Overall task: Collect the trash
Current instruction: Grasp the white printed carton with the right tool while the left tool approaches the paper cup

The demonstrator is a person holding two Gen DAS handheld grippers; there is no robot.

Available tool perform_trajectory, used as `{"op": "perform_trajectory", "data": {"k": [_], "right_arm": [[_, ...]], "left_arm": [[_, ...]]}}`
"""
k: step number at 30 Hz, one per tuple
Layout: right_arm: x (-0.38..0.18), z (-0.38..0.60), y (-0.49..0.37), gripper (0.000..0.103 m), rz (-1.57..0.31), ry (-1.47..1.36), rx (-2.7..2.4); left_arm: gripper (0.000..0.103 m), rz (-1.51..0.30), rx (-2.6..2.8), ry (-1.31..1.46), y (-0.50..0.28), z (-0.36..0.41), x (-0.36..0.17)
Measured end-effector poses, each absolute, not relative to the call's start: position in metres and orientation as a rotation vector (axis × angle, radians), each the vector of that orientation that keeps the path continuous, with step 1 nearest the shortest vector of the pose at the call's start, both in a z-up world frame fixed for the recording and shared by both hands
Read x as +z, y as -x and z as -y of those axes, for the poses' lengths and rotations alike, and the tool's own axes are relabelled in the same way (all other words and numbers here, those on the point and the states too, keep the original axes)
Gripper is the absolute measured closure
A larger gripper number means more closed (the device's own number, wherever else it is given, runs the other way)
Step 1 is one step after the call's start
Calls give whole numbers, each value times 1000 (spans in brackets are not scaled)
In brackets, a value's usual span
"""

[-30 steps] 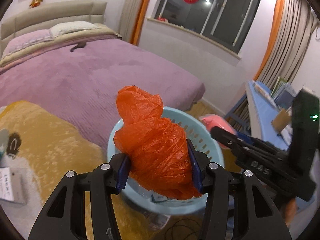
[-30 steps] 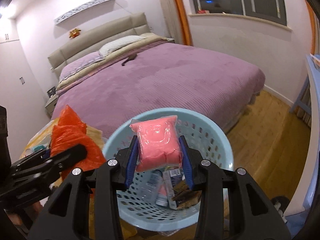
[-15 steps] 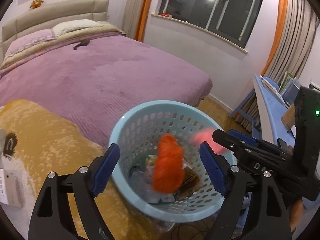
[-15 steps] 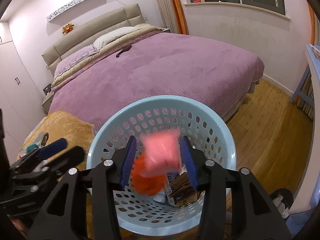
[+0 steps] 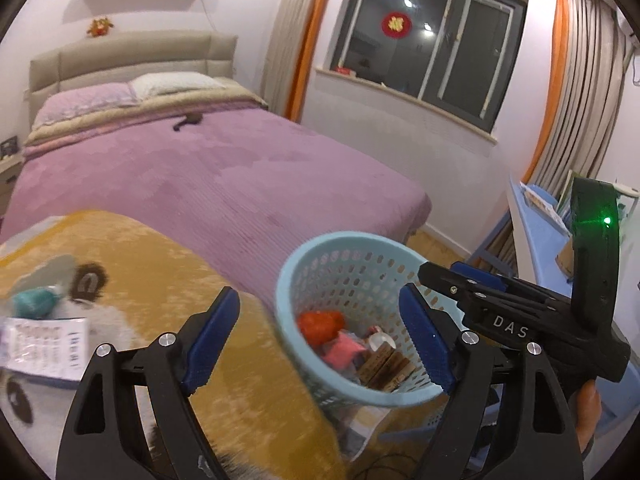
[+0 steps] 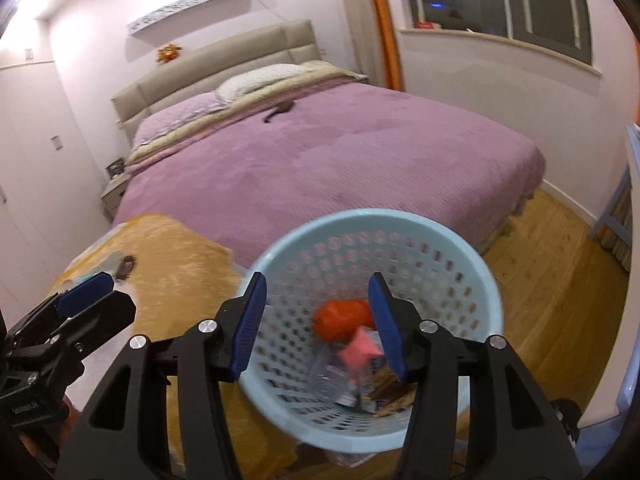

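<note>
orange bag (image 5: 320, 325) and pink packet (image 6: 360, 350) dropped into basket (image 5: 288, 280); both tools empty, right opening; only left view shows booklet (image 5: 44, 354).

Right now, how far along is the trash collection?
Done: the orange bag and pink packet lie in the blue basket. In hand: nothing; the left gripper is open, the right gripper opening. Left: a teal item and leaflet on the yellow blanket.

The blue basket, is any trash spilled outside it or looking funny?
Nothing spilled. The orange bag and pink packet lie inside the blue basket, which stands upright.
</note>
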State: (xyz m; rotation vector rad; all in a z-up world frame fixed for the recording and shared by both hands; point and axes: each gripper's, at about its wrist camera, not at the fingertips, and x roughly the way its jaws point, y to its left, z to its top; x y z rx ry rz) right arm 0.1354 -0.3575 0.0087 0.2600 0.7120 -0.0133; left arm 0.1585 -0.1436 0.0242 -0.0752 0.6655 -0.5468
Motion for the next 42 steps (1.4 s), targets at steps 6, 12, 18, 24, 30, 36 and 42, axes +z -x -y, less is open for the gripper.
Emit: {"op": "perform_trajectory", "data": {"k": [6,12,18,24,30,36,42], "right_arm": [[24,301,-136,53,-665,-220,113],[32,227,-146,53,-639,-146,269],[31,164,-166,53,-642,-125,435],[7,113,-207,53,-733,-130,529],[-14,84,-233,53,-799,-81,524],[-30,79,-238,53,-872,-39,584],[-34,62,-194,49,-905,46,716]], "left_arm": [[23,-598,-451,113,-136,79,43],[25,-562,-252,151,-125,-6,52],[32,-617,-75,218,-132,-96,41],[40,-732,4,302,-156,-158,3],[51,-795,20,336,-174,-179,-31],[64,-808,9,387,-170,-191,-41],[64,-780,-11,432,-164,-202,-45]]}}
